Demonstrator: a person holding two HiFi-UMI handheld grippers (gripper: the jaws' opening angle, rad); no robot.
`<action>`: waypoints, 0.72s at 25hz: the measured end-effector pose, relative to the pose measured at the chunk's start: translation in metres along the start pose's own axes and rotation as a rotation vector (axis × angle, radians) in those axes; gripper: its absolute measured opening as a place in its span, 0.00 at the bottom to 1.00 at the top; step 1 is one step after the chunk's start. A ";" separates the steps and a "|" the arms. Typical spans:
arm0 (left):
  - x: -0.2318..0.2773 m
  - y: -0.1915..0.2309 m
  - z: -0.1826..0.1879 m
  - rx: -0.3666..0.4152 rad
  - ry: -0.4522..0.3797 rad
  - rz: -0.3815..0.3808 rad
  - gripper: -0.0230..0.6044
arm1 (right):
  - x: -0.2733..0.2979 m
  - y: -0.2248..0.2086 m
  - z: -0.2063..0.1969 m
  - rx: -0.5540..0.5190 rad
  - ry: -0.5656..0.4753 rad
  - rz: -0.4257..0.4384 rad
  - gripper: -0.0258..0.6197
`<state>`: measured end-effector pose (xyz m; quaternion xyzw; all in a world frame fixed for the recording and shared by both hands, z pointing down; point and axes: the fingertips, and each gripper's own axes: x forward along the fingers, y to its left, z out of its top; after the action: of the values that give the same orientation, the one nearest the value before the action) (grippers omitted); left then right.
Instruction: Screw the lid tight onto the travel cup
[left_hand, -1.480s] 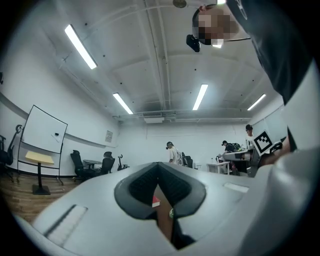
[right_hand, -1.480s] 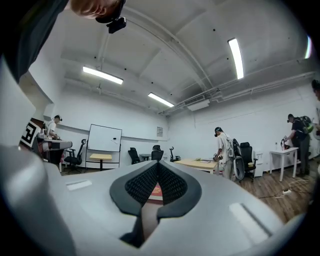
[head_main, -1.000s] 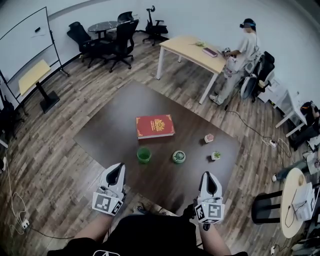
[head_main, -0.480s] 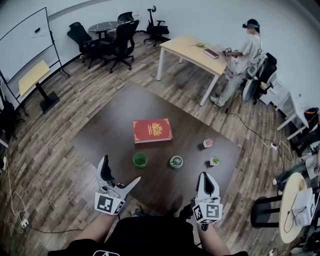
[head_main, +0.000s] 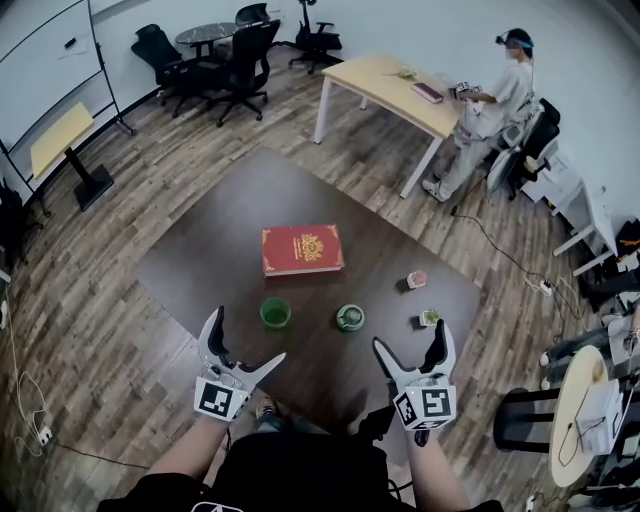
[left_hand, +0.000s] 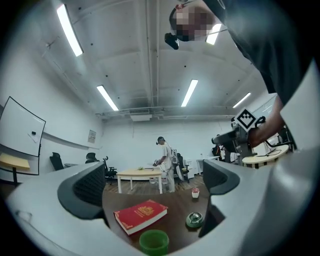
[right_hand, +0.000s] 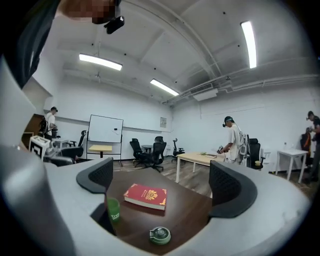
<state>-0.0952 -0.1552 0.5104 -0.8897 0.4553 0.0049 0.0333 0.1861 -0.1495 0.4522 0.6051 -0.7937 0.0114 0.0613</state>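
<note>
A green travel cup stands open-topped on the dark brown table. Its green lid lies apart, just to the cup's right. My left gripper hovers near the table's front edge, short of the cup, its jaws opening wide with nothing between them. My right gripper hangs right of the lid, jaws also opening and empty. The left gripper view shows the cup and lid beyond the spread jaws. In the right gripper view the cup sits left of the lid.
A red book lies behind the cup. Two small potted plants stand at the table's right. A person stands at a light wooden table farther back. Office chairs are at the back left, a round table at the right.
Both grippers went from shut to wide open, the left one first, the right one in the last half second. The cup and lid have not moved on the table.
</note>
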 end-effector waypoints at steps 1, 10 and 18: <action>0.004 0.002 -0.018 -0.016 0.025 -0.002 0.97 | 0.004 -0.003 0.000 -0.001 0.007 0.002 0.97; 0.068 0.019 -0.212 -0.030 0.194 -0.069 0.97 | 0.043 -0.006 -0.065 -0.068 0.174 0.033 0.96; 0.107 0.011 -0.293 -0.003 0.268 -0.126 0.96 | 0.073 -0.009 -0.137 -0.044 0.298 0.072 0.96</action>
<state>-0.0479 -0.2670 0.7977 -0.9092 0.3990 -0.1153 -0.0290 0.1875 -0.2096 0.5959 0.5665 -0.7970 0.0859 0.1912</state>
